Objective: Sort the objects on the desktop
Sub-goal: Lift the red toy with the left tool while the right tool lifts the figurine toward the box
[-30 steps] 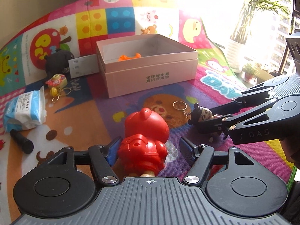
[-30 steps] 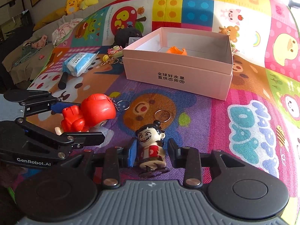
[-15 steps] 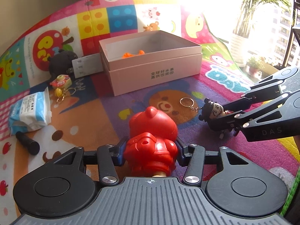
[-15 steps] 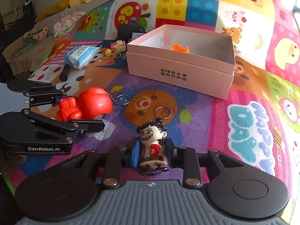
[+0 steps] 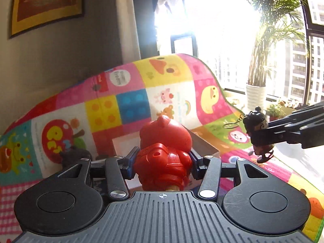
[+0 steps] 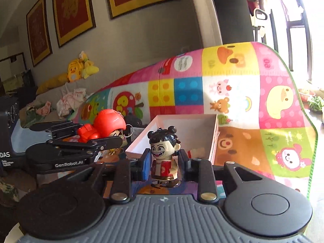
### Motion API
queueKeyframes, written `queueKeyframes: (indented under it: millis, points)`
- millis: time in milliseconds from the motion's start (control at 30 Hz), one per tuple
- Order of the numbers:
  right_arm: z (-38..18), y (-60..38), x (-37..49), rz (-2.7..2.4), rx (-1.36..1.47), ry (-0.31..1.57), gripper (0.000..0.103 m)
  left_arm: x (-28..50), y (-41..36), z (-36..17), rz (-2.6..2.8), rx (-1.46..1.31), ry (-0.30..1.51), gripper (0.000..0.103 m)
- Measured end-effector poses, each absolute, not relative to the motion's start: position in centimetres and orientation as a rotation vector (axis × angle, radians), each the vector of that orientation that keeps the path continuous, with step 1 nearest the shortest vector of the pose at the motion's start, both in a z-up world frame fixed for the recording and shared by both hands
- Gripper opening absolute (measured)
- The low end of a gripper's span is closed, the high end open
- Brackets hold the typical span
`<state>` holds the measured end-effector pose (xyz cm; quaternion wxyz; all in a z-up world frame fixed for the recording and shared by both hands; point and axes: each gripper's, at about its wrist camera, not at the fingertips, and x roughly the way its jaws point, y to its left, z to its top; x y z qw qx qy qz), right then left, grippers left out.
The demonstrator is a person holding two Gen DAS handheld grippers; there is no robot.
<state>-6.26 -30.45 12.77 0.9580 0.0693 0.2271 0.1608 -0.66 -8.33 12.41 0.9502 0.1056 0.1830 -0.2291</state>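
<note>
**A:** While we look along the left gripper (image 5: pixel 163 163), what can you read?

**B:** Little. The play mat (image 5: pixel 129 109) has "Bet" on its apple patch; the small print in the white circle is too blurred. The jaws are clamped on the red figure (image 5: pixel 165 151), one blue pad on each side of its body, and it is held clear above the mat.

**A:** Room around it?

**B:** The pink box (image 5: pixel 204 143) sits just beyond the figure, mostly hidden by it. To the right the right gripper (image 5: pixel 261 139) holds the black-haired figure (image 5: pixel 258 133), its key ring (image 5: pixel 229 124) hanging free; the two toys are well apart. The mat's edge curves down toward the window.

**A:** And along the right gripper (image 6: pixel 164 163)?

**B:** "GenRobot.AI" is printed on the left gripper (image 6: pixel 101 135), and "DAS" on the dark case (image 6: pixel 5 155) at far left. The right jaws are narrow, pinching the black-haired figure (image 6: pixel 163 151) upright by its red and cream coat.

**A:** Where is the box?

**B:** Straight ahead, the pink box (image 6: pixel 213 135) stands open. The red figure (image 6: pixel 105 125) hangs left of it, and bare mat (image 6: pixel 263 141) lies to its right as far as the green border
</note>
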Motion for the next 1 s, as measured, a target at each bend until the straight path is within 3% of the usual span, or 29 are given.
queueKeyframes:
  millis: [367,400,467,633,867,1000]
  points:
    - [9.3,-32.1,-4.6,0.283,0.174,0.552,0.028,10.8,-13.2,8.6,-0.485,0.103,0.563,0.056]
    - [9.0,-32.2,-4.4,0.278,0.179,0.561,0.028,11.4,-13.1,8.2,-0.493,0.080,0.583,0.059]
    - [8.4,-32.2,-4.2,0.268,0.186,0.576,0.028,11.9,-12.3,7.9,-0.502,0.035,0.607,0.075]
    - [7.5,-31.9,-3.5,0.274,0.184,0.613,0.028,8.6,-8.0,8.2,-0.426,0.015,0.534,0.092]
    - [7.5,-29.6,-1.0,0.295,0.156,0.704,0.028,1.6,-2.8,5.0,-0.327,0.041,0.529,0.096]
    - [10.0,-29.0,1.1,0.272,0.132,0.639,0.028,-0.5,-0.1,3.3,-0.291,-0.027,0.567,0.096]
